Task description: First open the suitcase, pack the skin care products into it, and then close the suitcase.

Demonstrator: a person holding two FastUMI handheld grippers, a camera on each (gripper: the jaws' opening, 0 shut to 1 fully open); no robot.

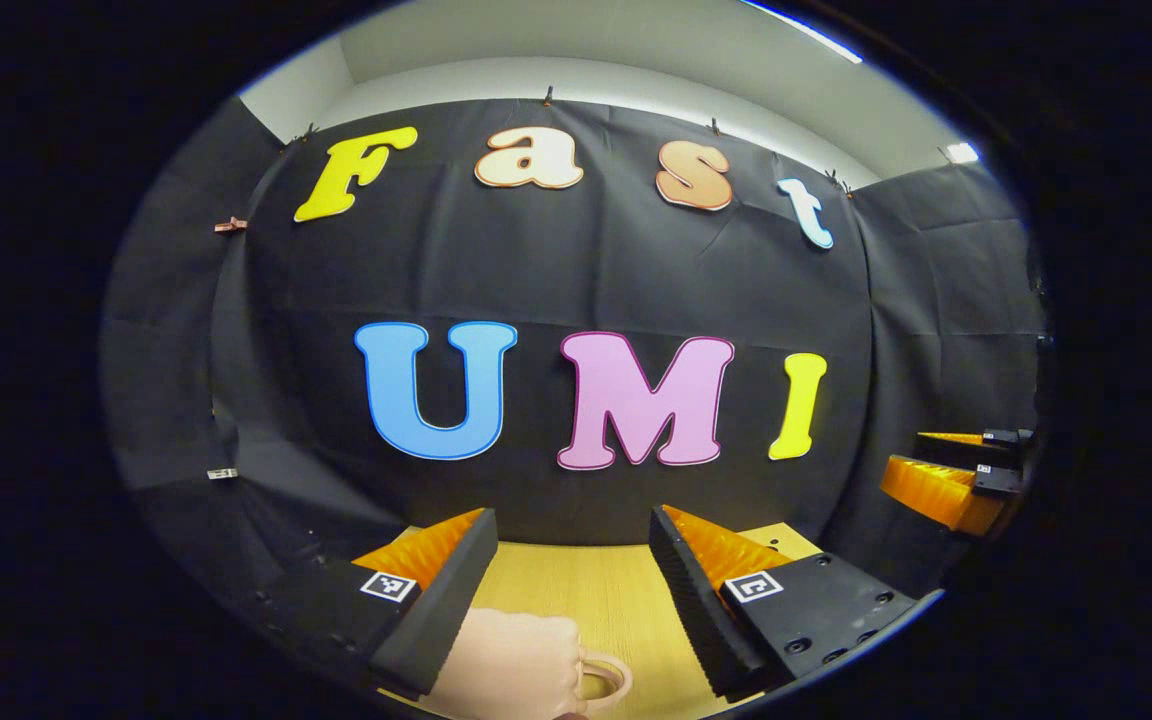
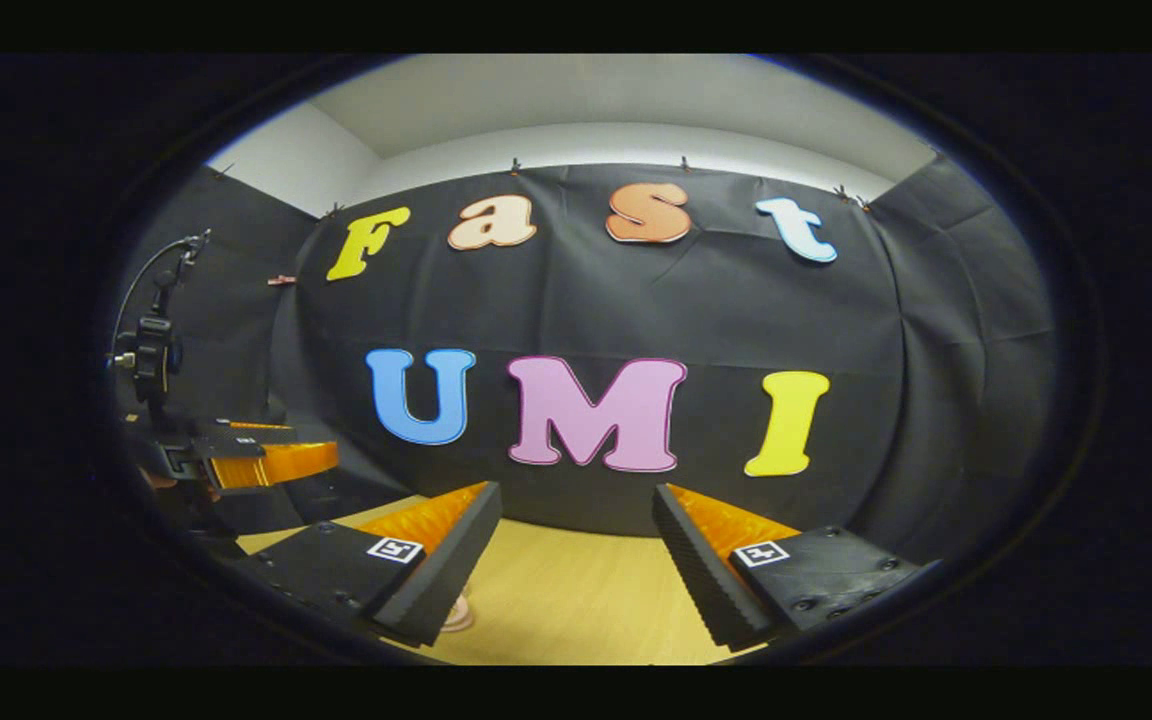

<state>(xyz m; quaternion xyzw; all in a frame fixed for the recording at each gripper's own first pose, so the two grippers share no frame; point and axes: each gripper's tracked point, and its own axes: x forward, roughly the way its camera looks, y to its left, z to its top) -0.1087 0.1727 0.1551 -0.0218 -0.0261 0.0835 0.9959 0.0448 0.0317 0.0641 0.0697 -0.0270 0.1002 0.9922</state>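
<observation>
Above the wooden bench (image 1: 616,600), left tool (image 1: 571,555) spread wide, pale pink object (image 1: 516,665) below it, right tool (image 2: 576,550) likewise spread, both gripping nothing.

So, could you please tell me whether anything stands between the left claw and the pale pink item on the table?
Nothing visible does. In the left gripper view the open left claw hangs over the wooden table, and the pink item lies just below, partly behind one finger.
</observation>
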